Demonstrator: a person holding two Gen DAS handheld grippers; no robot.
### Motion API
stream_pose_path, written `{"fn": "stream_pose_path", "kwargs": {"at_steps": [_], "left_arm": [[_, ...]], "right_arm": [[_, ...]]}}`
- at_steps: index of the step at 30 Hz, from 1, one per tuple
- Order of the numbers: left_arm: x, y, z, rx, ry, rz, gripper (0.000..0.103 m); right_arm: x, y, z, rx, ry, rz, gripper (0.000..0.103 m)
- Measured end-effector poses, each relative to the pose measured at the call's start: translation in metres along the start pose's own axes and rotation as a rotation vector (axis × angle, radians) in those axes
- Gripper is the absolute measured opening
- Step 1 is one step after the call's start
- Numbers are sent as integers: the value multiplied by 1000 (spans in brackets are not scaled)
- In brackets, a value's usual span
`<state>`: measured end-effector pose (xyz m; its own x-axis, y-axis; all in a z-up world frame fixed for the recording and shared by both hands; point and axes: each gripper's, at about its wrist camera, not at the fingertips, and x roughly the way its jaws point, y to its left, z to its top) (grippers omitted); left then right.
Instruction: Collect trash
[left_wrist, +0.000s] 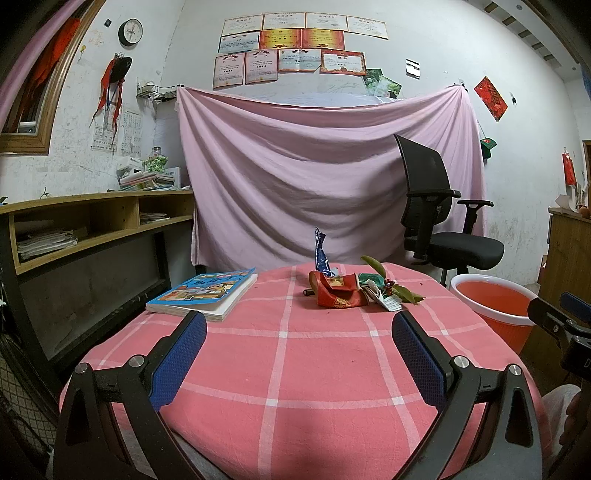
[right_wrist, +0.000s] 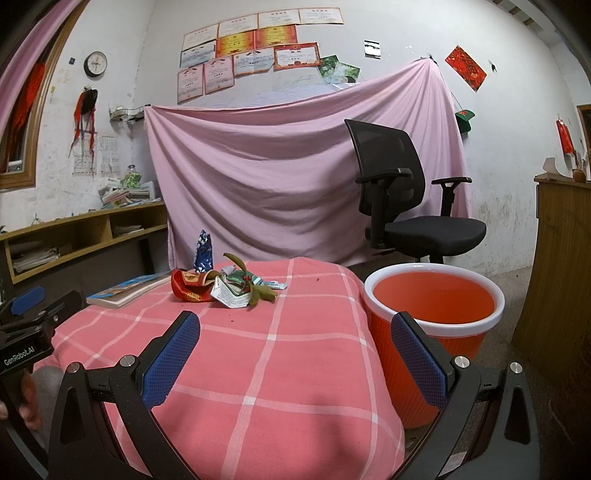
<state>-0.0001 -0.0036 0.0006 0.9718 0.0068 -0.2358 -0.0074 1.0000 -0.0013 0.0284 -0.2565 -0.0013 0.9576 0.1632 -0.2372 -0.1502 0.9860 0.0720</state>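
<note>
So the picture book (left_wrist: 202, 292) is sitting off on the left of the checked tablecloth (left_wrist: 295, 369), probably not trash. The left gripper (left_wrist: 299, 328) is hovering low with fingers spread wide, gripping nothing. The trash is bunching up at the far middle: blue foil wrapper (left_wrist: 320, 254), crumpled red packet (left_wrist: 338, 293), leafy berry sprig (left_wrist: 391, 288). The right gripper (right_wrist: 295, 332) is gaping empty too. The orange wastebasket (right_wrist: 434, 310) is waiting just beside the table's right edge, handy for dropping, looking empty inside.
</note>
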Motion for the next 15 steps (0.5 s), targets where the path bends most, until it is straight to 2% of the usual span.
{"fn": "stream_pose_path", "kwargs": {"at_steps": [15], "left_arm": [[0, 0, 0, 0, 0, 0, 98]], "right_arm": [[0, -1, 0, 2, 2, 1, 103]]}}
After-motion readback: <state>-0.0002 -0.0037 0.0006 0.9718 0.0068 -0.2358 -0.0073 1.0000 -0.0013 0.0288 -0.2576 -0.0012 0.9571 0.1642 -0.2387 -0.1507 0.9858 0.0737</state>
